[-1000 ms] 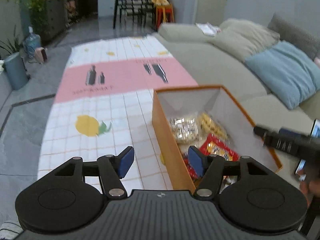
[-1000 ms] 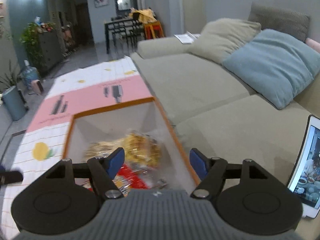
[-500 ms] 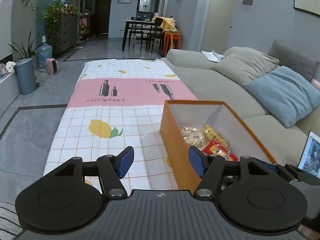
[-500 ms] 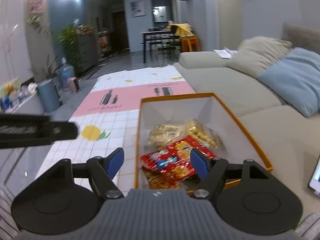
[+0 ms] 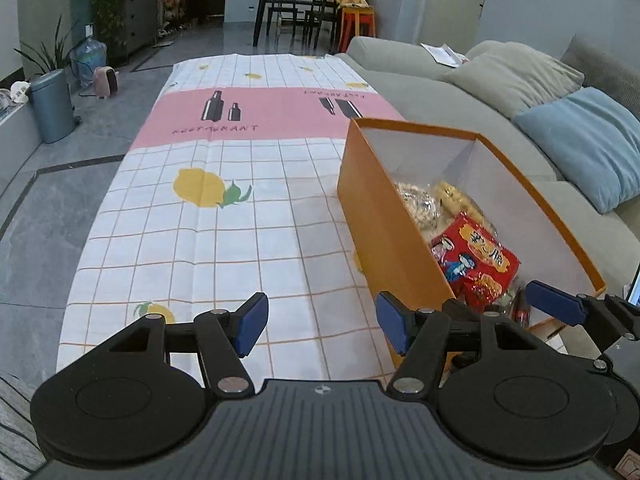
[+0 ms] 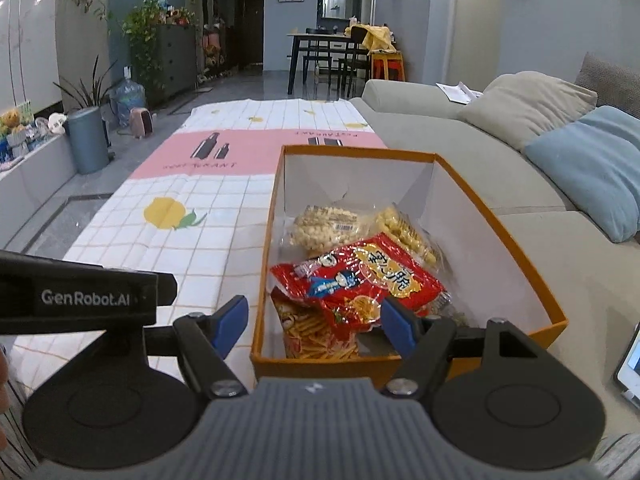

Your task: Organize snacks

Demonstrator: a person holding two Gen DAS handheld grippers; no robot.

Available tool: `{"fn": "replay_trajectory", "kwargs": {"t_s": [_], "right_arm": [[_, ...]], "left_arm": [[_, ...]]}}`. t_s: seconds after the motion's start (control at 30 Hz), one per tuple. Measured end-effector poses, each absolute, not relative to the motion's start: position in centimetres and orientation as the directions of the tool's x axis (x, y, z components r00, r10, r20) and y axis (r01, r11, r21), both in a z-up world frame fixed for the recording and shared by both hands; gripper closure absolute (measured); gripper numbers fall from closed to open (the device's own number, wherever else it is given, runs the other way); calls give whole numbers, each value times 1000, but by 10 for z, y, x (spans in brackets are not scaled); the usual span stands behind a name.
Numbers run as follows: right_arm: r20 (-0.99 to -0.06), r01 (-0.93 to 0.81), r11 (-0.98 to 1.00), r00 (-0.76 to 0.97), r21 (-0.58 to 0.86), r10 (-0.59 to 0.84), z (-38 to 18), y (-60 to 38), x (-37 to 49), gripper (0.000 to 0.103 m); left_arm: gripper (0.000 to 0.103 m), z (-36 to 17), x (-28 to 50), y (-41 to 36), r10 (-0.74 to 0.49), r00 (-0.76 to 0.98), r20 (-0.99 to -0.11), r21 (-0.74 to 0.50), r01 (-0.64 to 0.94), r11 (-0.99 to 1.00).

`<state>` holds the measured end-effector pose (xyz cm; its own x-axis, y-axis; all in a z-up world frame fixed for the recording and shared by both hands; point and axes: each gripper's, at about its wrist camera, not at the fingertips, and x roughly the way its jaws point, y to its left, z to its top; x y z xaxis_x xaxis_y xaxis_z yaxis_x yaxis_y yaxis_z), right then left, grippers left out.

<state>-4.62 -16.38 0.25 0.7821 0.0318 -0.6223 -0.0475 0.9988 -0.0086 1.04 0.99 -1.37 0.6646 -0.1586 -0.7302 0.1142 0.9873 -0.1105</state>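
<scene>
An orange box (image 6: pixel 500 216) with a white inside stands on the checked cloth (image 5: pixel 224 240) beside the sofa. In it lie a red snack packet (image 6: pixel 360 276), a fries-print packet (image 6: pixel 316 332) under it and two clear bags of puffed snacks (image 6: pixel 324 226). My right gripper (image 6: pixel 314 326) is open and empty, hovering at the box's near left corner, one pad outside the wall and one over the packets. My left gripper (image 5: pixel 322 326) is open and empty over the cloth just left of the box (image 5: pixel 380 216). The red packet (image 5: pixel 476 260) shows there too.
A grey sofa (image 6: pixel 460 140) with a beige and a blue cushion (image 6: pixel 592 164) runs along the right. A tablet (image 6: pixel 632 364) lies on the sofa seat near the box. A bin (image 5: pixel 52 108), plants and a dining table stand far back.
The right gripper has swung left from facing the sofa to facing the box's near end. The left gripper has sunk lower beside the box, and the right gripper's finger now shows alongside it.
</scene>
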Motion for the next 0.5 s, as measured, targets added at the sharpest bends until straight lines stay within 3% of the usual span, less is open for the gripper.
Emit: {"fn": "replay_trajectory", "kwargs": {"t_s": [0.5], "right_arm": [[-652,-39,999,758,-34,7,-1,-163,-51,31]], "left_arm": [[30,-18,10,2,-158,650,-743,-94,134,987]]}}
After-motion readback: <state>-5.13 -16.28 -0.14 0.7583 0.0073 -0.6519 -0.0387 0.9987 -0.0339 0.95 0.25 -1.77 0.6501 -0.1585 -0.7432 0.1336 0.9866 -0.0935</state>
